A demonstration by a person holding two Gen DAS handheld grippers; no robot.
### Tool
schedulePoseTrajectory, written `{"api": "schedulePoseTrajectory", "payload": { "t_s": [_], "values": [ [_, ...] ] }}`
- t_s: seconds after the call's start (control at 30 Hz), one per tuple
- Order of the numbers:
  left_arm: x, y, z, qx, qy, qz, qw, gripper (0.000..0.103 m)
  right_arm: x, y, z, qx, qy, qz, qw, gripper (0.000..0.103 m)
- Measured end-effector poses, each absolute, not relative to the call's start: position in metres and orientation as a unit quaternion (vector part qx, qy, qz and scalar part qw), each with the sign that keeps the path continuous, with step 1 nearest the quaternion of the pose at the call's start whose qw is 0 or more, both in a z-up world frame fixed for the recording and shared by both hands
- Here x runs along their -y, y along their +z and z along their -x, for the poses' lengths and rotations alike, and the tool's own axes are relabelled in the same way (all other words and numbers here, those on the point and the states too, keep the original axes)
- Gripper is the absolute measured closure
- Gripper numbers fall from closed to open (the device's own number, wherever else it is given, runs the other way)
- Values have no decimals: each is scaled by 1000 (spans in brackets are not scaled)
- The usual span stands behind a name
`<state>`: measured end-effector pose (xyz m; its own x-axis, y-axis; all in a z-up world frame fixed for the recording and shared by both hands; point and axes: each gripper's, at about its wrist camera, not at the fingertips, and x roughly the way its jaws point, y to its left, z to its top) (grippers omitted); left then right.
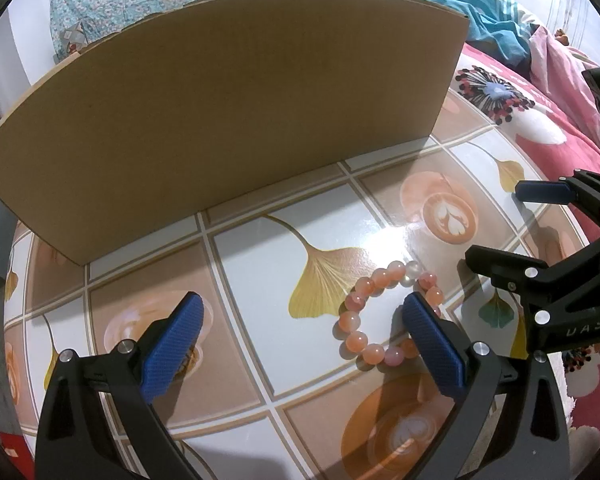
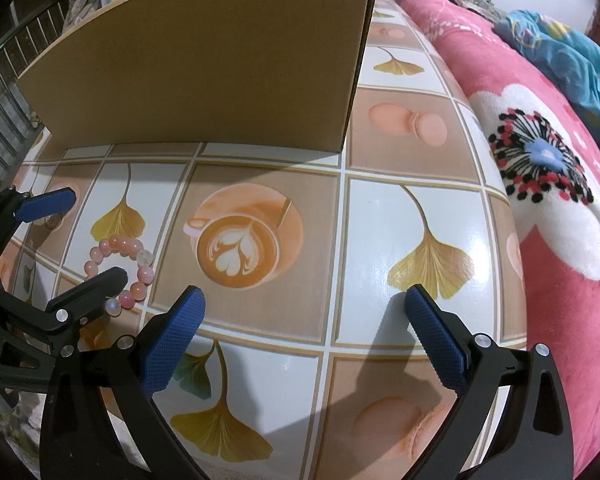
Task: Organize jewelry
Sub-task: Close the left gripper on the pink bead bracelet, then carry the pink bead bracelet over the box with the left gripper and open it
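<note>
Blue textured fingers (image 1: 180, 344) of the left gripper (image 1: 300, 340) stand wide apart, low over the glossy tablecloth printed with ginkgo leaves and latte cups (image 1: 260, 272), and nothing is between them. Its right-hand finger sits over the near right part of the pink and peach beaded bracelet (image 1: 364, 320), hiding a few beads; whether the pad actually touches the beads, I cannot tell. That bracelet lies flat as a closed loop on a white tile, just beside a yellow leaf print, with one clear pale bead at its far side.

Over to the right wrist view: the right gripper (image 2: 302, 334) is spread wide too, holding nothing, poised above a white tile and a tan tile, its pads clear of any object. From here the bracelet (image 2: 118, 246) shows at the left, partly covered by a black finger of the left gripper (image 2: 70, 252), which reaches in from the left edge. In the left view the right gripper (image 1: 496, 228) shows at the right edge, near the bracelet but apart from it.

Behind everything, a tall plain brown cardboard box (image 1: 228, 112) stands upright on the cloth, well beyond the bracelet. A pink fleece blanket with a large white flower pattern (image 2: 560, 184) lies along the table's right side, with a blue patterned fabric (image 2: 572, 52) bunched further back.
</note>
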<state>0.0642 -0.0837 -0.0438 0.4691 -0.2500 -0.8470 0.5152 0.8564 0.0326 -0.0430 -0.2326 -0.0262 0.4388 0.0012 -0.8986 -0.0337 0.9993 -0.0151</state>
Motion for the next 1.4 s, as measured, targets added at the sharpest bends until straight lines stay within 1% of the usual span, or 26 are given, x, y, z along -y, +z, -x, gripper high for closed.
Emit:
{"api": "schedulePoseTrajectory", "payload": {
  "t_s": [0.4, 0.6, 0.73, 0.83, 0.9, 0.93, 0.97, 1.0, 1.03, 1.07, 1.1, 1.13, 1.17, 1.27, 1.33, 1.4],
  "values": [
    [82, -43, -62, -461, -240, -146, 842, 5, 232, -26, 43, -530, 11, 17, 848, 8],
    [51, -24, -53, -425, -268, -70, 861, 5, 228, -23, 46, -527, 15, 37, 849, 8],
    [39, -18, -40, -402, -280, -65, 869, 6, 222, -13, 51, -505, 41, 20, 862, 10],
    [38, -17, -32, -394, -288, -71, 870, 14, 212, -5, 50, -492, 63, 13, 868, 19],
    [39, -19, -31, -394, -295, -74, 867, 21, 204, -4, 49, -489, 81, 9, 869, 32],
    [40, -21, -30, -394, -299, -77, 866, 27, 201, -4, 46, -489, 88, 9, 868, 35],
    [41, -24, -31, -395, -301, -79, 864, 32, 198, -6, 42, -492, 97, 8, 865, 41],
    [44, -25, -33, -398, -304, -80, 862, 35, 195, -8, 39, -496, 106, 7, 862, 48],
    [45, -27, -34, -402, -310, -80, 858, 41, 192, -9, 38, -498, 112, 6, 860, 51],
    [45, -28, -36, -404, -312, -80, 856, 48, 189, -11, 35, -503, 121, 4, 856, 57],
    [45, -28, -37, -406, -315, -79, 854, 50, 187, -13, 34, -507, 128, 3, 852, 64],
    [45, -29, -38, -408, -320, -79, 851, 56, 183, -15, 32, -510, 134, 6, 850, 65],
    [46, -30, -38, -410, -323, -81, 849, 61, 181, -14, 30, -509, 137, 10, 850, 68],
    [49, -35, -40, -417, -326, -89, 844, 69, 174, -13, 28, -514, 155, 15, 844, 80],
    [53, -36, -39, -414, -327, -97, 844, 70, 171, -13, 26, -517, 165, 23, 839, 83],
    [56, -36, -37, -410, -327, -110, 844, 70, 164, -12, 29, -518, 171, 39, 837, 89]
  ]
}}
